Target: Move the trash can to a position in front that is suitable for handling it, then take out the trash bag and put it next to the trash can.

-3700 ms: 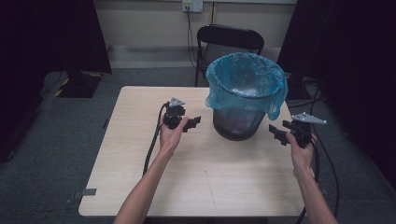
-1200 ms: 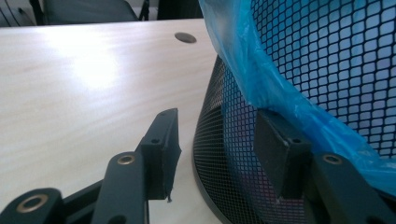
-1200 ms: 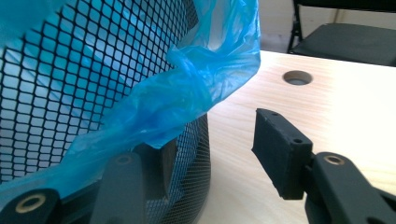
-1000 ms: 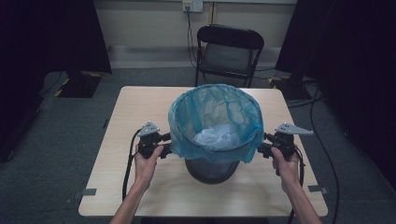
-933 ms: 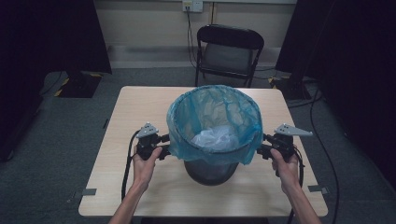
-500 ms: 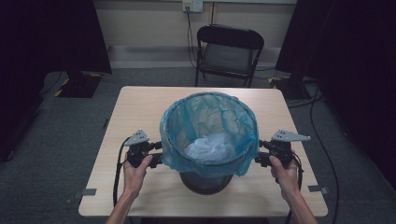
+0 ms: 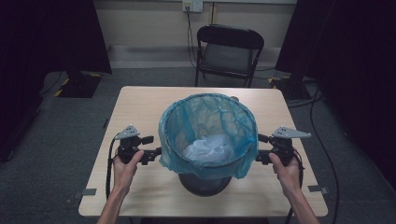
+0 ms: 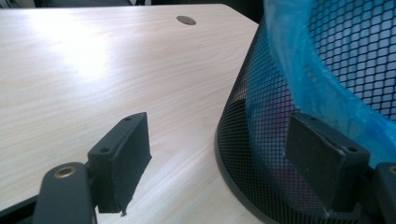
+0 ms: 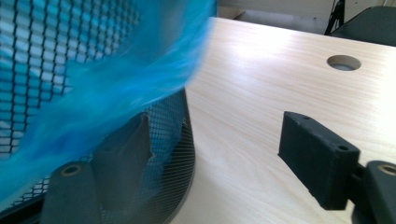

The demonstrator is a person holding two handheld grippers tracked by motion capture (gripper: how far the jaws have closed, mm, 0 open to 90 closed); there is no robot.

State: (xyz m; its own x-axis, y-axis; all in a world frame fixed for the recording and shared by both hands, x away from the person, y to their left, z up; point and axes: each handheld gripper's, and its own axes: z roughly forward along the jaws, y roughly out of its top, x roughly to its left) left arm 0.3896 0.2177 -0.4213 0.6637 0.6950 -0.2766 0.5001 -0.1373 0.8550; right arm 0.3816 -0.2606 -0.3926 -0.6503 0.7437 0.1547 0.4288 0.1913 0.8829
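A black mesh bin with a blue plastic liner stands upright on the front half of the wooden table. Crumpled white material lies at its bottom. My left gripper sits just left of the bin. Its jaws have just been opening and stand apart, beside the mesh wall and not pressing on it. My right gripper is at the bin's right side. Its jaws have also just been opening and stand wide, the liner hanging blurred over one of them. In the gripper views the left gripper and right gripper hold nothing.
A black folding chair stands behind the table's far edge. A round cable hole lies in the tabletop to the right of the bin, and another hole is on the left side. Dark curtains flank the room.
The bin, held by its rim between both grippers a second ago, has come toward the front of the table. Both grippers' jaws have opened off the rim and the left hand has drawn outward.
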